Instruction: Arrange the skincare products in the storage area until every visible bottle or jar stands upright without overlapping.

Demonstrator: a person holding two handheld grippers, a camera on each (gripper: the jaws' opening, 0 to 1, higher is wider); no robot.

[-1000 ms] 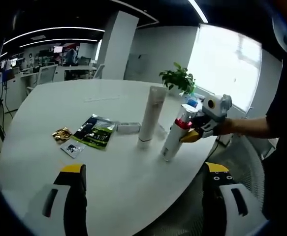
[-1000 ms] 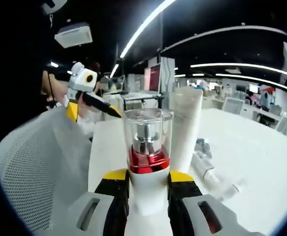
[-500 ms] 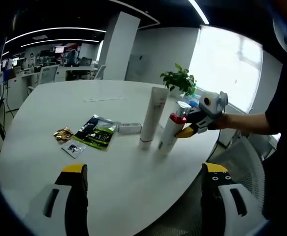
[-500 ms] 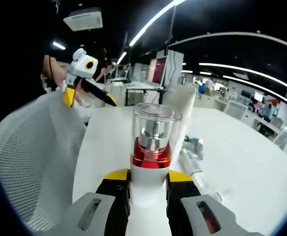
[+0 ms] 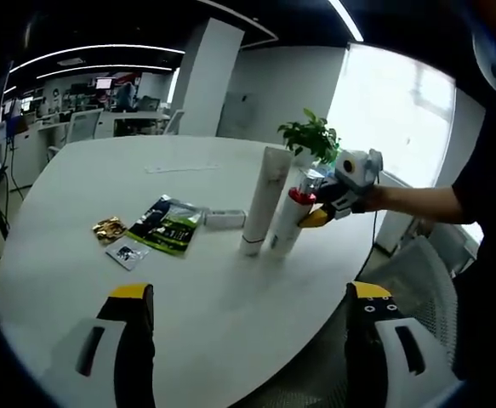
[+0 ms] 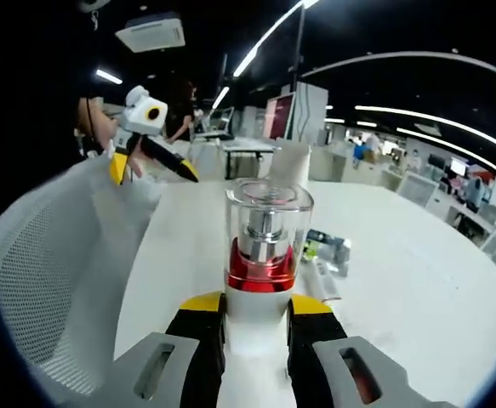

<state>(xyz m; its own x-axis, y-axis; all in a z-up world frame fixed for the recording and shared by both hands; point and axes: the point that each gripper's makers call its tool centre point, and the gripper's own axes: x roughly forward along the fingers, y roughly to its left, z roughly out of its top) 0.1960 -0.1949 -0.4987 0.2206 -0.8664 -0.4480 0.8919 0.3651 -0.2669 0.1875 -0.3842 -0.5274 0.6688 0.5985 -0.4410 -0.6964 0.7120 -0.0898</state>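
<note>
- The right gripper (image 6: 248,327) is clamping a pump bottle (image 6: 260,280) between its yellow-tipped fingers (image 6: 198,331); the grip sits on the white body just below the red collar.
- Pump bottle: white body, glossy red band, metal pump head under a clear cylindrical cap.
- In the left gripper view the same pump bottle (image 5: 287,223) is standing nearly upright, leaning slightly, near the right edge of the white round surface (image 5: 103,306), with the right gripper (image 5: 322,212) gripping it at the neck; a sleeved arm is reaching in from the right.
- A tall white tube (image 5: 260,201) is standing upright on its cap just beside the bottle, on its left; whether they are touching cannot be told.
- Beyond the tube a small clear item (image 5: 223,221) is lying flat; further left, toward the middle of the surface, are lying a dark green sachet (image 5: 166,227), a small card (image 5: 127,254) and a gold wrapper (image 5: 107,231).
- A potted plant (image 5: 310,138) is sitting at the far edge of the surface.
- The left gripper (image 5: 246,336) is hovering off the near edge, fingers (image 5: 128,331) spread wide, holding nothing.
- In the right gripper view the left gripper (image 6: 150,153) is showing above a mesh chair back (image 6: 52,280).
</note>
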